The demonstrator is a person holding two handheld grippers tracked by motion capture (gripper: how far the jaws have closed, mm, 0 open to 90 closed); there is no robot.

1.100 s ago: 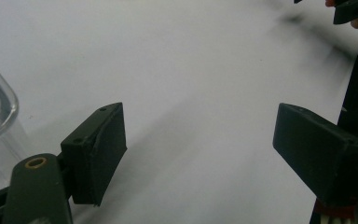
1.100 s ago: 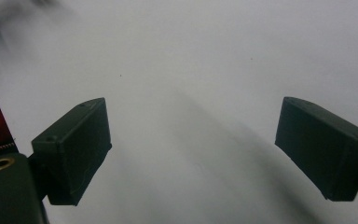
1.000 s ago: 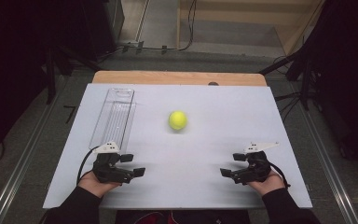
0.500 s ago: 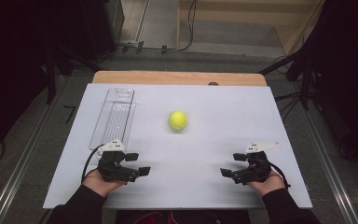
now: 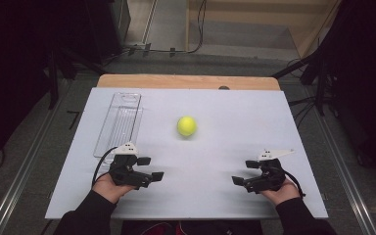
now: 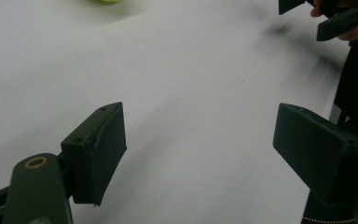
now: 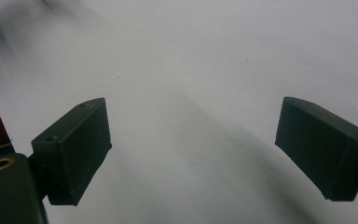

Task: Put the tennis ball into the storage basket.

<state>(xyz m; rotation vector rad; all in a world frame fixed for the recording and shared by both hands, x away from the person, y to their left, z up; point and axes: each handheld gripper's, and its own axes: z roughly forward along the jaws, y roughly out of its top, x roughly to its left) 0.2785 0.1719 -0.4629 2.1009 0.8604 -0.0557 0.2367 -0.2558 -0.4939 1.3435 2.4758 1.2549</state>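
Note:
A yellow-green tennis ball [image 5: 187,126] lies on the white table top [image 5: 235,117], near its middle. To its left a clear plastic tray [image 5: 120,122] lies lengthwise and looks empty. My left gripper [image 5: 151,168] is at the near left, below the tray's near end, pointing right. Its jaws stand open with bare table between them [image 6: 200,144]. The ball's edge [image 6: 105,1] peeks in at the top of the left gripper view. My right gripper [image 5: 244,172] is at the near right, pointing left. It is open with nothing between its jaws [image 7: 193,149]. It also appears far off [image 6: 328,18] in the left gripper view.
A wooden strip [image 5: 186,82] runs along the table's far edge. Beyond it are a floor with cables and dark stands on both sides. Metal rails flank the table on the left and right.
My left gripper has shifted a little to the right and away from the near edge. The right gripper, the ball and the tray have stayed put.

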